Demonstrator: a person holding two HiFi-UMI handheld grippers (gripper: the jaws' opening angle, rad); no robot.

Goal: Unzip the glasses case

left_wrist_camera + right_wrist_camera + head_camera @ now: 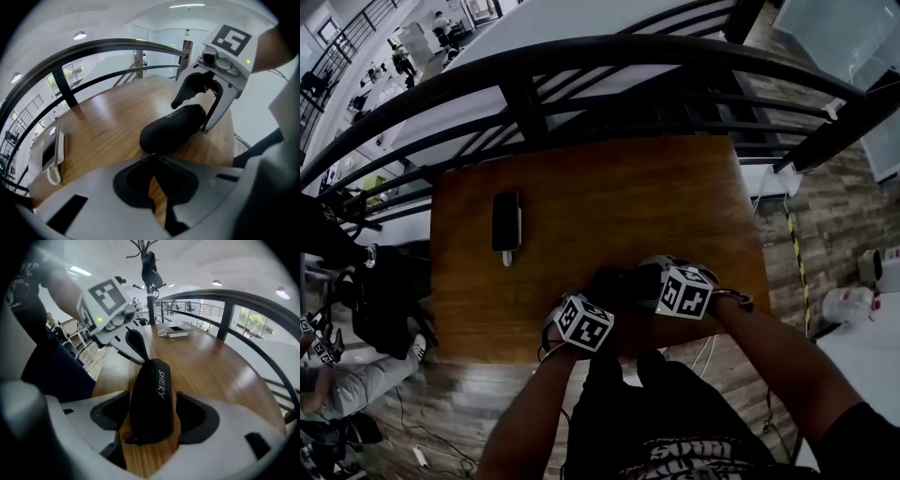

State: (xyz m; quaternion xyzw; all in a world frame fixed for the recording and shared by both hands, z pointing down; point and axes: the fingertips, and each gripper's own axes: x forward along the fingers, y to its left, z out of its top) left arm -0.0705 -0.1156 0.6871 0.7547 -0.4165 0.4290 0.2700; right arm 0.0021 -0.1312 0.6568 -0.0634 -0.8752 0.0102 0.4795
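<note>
A black glasses case [623, 281] with white lettering lies near the front edge of the wooden table [609, 187]. My right gripper [152, 404] is shut on the glasses case [152, 399], a pad pressing on each long side. In the left gripper view it straddles the far end of the case [173, 126]. My left gripper [153, 154] is shut, its tips pinched on the small zipper pull at the case's near end. Seen from the head, the left gripper [598, 286] and right gripper [652, 272] sit close together over the case.
A phone [506, 223] with a white loop lies on the table's left part. A dark metal railing [581, 56] runs along the far edge. A black bag [389, 300] sits on the floor at the left, and my legs are at the front edge.
</note>
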